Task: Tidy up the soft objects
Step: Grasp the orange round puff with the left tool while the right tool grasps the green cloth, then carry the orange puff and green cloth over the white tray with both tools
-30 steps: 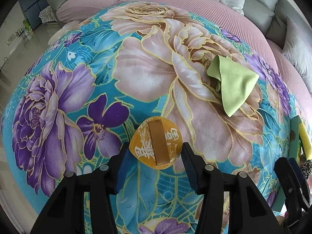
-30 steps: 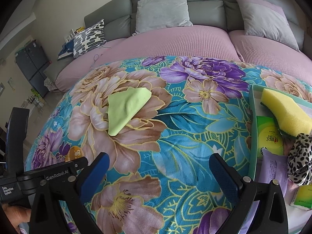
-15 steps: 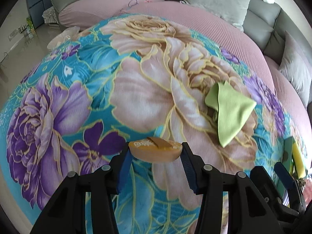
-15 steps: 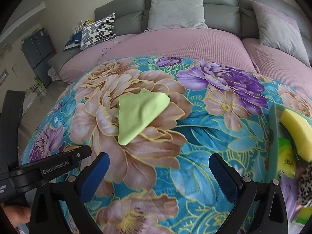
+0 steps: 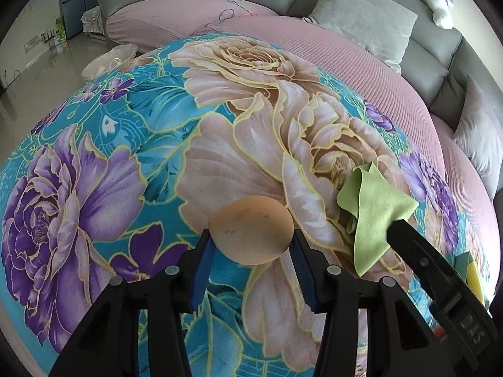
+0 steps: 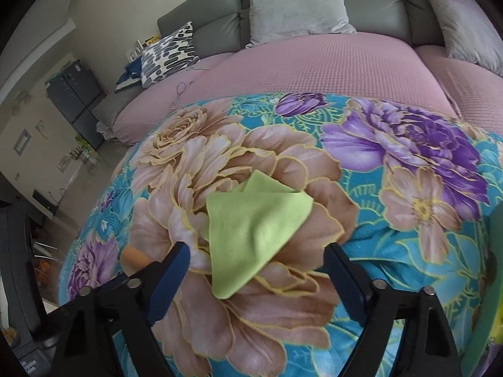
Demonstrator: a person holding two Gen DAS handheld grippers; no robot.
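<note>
1. Left gripper (image 5: 251, 246): jaws closed partway on a tan rounded pad (image 5: 250, 229), pinched at its two sides between the blue fingertips (image 5: 201, 270). Pad's plain underside faces the camera, held clear above the floral blanket (image 5: 125, 163).
2. In the right wrist view only a sliver of the pad (image 6: 133, 256) shows, at 9 o'clock of the right gripper's near finger.
3. Right gripper (image 6: 256, 278): jaws spread wide, nothing between them. It hangs over the blanket (image 6: 393, 251) with the green cloth (image 6: 254, 229) just ahead, the cloth's lower tip lying between the two fingers; contact cannot be told.
4. Green cloth (image 5: 374, 213), left wrist view: folded roughly to a triangle, flat on a big beige flower of the blanket, at 2 o'clock of the held pad, apart from it. A black arm of the right gripper (image 5: 440, 279) crosses its lower right corner.
5. Yellow sponge (image 5: 473, 278): partly visible at the right edge, at 3 o'clock, beside a green tray edge (image 5: 460, 259).
6. Background, 12 o'clock: pink cover (image 6: 314, 69) on a grey sofa (image 6: 213, 22), grey cushion (image 6: 295, 3), spotted cushion (image 6: 168, 53).
</note>
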